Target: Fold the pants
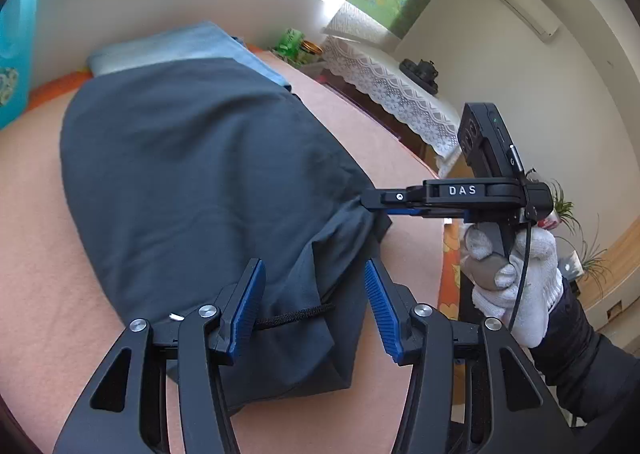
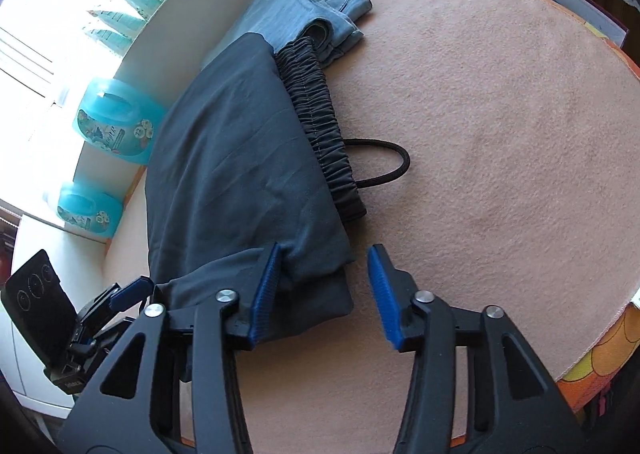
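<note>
Left wrist view: my left gripper has its jaws apart over the dark pants; right gripper jaws also apart, pinching nothing.

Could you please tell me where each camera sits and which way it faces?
Left wrist: on the left gripper, looking down along its fingers across the dark pants; the right gripper and a gloved hand show at the right.
Right wrist: on the right gripper, looking down at the waistband and the jeans; the left gripper shows at lower left.
Shared: the dark pants, the pink table cover and both grippers.
</note>
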`<state>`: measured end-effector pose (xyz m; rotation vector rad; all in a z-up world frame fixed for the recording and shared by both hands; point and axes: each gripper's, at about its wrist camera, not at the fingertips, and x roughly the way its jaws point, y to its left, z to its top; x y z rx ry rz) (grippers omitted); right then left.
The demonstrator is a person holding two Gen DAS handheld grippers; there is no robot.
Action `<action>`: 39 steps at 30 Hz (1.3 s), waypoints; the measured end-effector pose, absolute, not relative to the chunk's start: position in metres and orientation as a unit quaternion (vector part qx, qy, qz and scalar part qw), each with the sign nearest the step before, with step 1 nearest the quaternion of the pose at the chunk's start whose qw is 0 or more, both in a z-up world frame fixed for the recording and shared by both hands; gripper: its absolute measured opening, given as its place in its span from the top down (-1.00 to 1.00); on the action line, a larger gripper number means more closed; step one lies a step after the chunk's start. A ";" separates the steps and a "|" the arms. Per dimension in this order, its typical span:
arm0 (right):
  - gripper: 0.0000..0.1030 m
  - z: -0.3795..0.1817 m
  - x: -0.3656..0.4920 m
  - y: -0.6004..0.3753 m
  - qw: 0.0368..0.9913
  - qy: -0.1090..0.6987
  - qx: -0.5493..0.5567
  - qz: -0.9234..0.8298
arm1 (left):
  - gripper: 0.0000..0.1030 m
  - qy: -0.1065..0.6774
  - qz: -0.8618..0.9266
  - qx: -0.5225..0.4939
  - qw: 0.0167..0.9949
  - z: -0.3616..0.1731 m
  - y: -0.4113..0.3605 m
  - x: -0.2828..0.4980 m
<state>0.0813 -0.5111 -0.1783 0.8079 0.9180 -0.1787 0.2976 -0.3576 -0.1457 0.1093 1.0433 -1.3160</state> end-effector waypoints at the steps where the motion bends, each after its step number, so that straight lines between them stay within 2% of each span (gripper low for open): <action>1: 0.71 -0.175 0.082 -0.510 0.822 0.427 0.365 -0.090 | 0.02 0.474 -0.593 0.050 0.649 -0.152 -0.361 0.291; 3: 0.81 -0.165 0.081 -0.509 0.838 0.417 0.336 -0.102 | 0.02 0.476 -0.609 0.074 0.630 -0.162 -0.364 0.273; 6: 0.82 -0.158 0.080 -0.509 0.853 0.408 0.301 -0.126 | 0.02 0.488 -0.613 0.105 0.613 -0.178 -0.364 0.253; 10: 0.81 -0.165 0.079 -0.511 0.849 0.428 0.277 -0.141 | 0.02 0.497 -0.610 0.081 0.612 -0.172 -0.344 0.252; 12: 0.46 -0.165 0.072 -0.512 0.848 0.431 0.267 -0.153 | 0.02 0.479 -0.600 0.077 0.636 -0.157 -0.322 0.256; 13: 0.40 -0.163 0.066 -0.514 0.851 0.425 0.263 -0.161 | 0.02 0.468 -0.591 0.078 0.653 -0.149 -0.311 0.260; 19: 0.30 -0.135 0.052 -0.504 0.878 0.389 0.238 -0.146 | 0.02 0.429 -0.508 0.065 0.744 -0.113 -0.248 0.296; 22: 0.09 -0.118 0.058 -0.489 0.895 0.374 0.203 -0.133 | 0.02 0.418 -0.470 0.049 0.776 -0.104 -0.233 0.314; 26: 0.07 -0.102 0.075 -0.478 0.909 0.364 0.170 -0.111 | 0.01 0.419 -0.448 0.024 0.789 -0.107 -0.231 0.332; 28: -0.15 -0.100 0.086 -0.482 0.912 0.362 0.169 -0.091 | -0.07 0.426 -0.444 0.006 0.788 -0.110 -0.234 0.340; 30: -0.66 -0.102 0.096 -0.490 0.913 0.362 0.175 -0.066 | -0.19 0.431 -0.443 -0.007 0.786 -0.112 -0.238 0.346; 33: -0.73 -0.109 0.114 -0.511 0.906 0.378 0.180 -0.064 | -0.19 0.437 -0.451 -0.021 0.778 -0.117 -0.250 0.352; 36: -0.81 -0.126 0.134 -0.535 0.883 0.413 0.224 -0.024 | -0.31 0.452 -0.457 -0.035 0.766 -0.128 -0.263 0.362; 39: -0.81 -0.145 0.153 -0.554 0.865 0.435 0.249 -0.019 | -0.32 0.469 -0.458 -0.041 0.754 -0.141 -0.280 0.375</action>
